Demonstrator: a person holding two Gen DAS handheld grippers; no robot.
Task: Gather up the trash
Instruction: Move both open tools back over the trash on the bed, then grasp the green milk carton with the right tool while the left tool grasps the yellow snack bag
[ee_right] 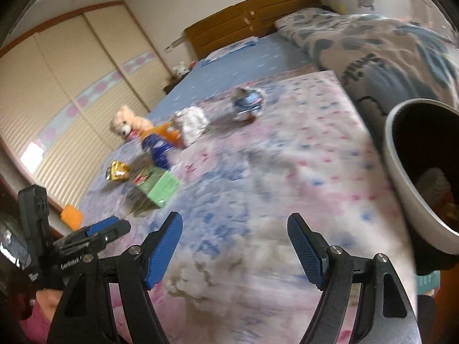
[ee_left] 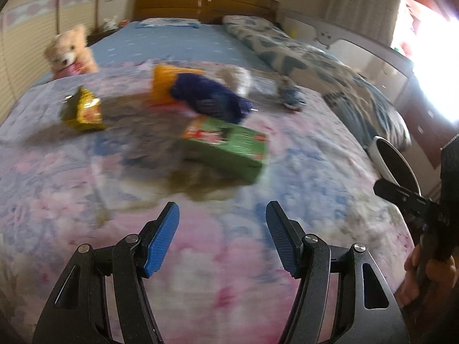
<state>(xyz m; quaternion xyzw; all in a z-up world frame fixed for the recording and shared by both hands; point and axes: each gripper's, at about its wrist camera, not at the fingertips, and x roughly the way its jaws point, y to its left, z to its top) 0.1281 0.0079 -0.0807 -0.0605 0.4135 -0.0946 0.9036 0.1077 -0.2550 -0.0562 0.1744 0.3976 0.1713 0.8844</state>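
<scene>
Hovering over the flowered bedspread (ee_left: pixel 86 172), both tools carry nothing and both views are smeared by motion blur.

Going left to right in the left wrist view: a teddy bear (ee_left: pixel 70 53) sits at about ten o'clock, a crumpled yellow snack wrapper (ee_left: pixel 83 110) below it, then an orange packet (ee_left: pixel 165 87) with a dark blue pouch (ee_left: pixel 209 97) lying against it, a green carton (ee_left: pixel 226 147) nearest the fingers at twelve o'clock, a white crumpled wrapper (ee_left: pixel 236 81) behind, and a small blue wrapper (ee_left: pixel 291 96) at one o'clock. The white-rimmed trash bin (ee_right: pixel 401 172) stands at three o'clock at the bed's edge, some trash already inside.

The left gripper (ee_left: pixel 222 238) has its fingers spread wide; the right gripper (ee_right: pixel 233 248) likewise.

Risks, as I judge them: the soft bedspread may bunch between the fingers and get pinched with the carton; the blue pouch touching the carton could be dragged along; the teddy bear could be mistaken for trash; a light wrapper could slip out before reaching the bin.
</scene>
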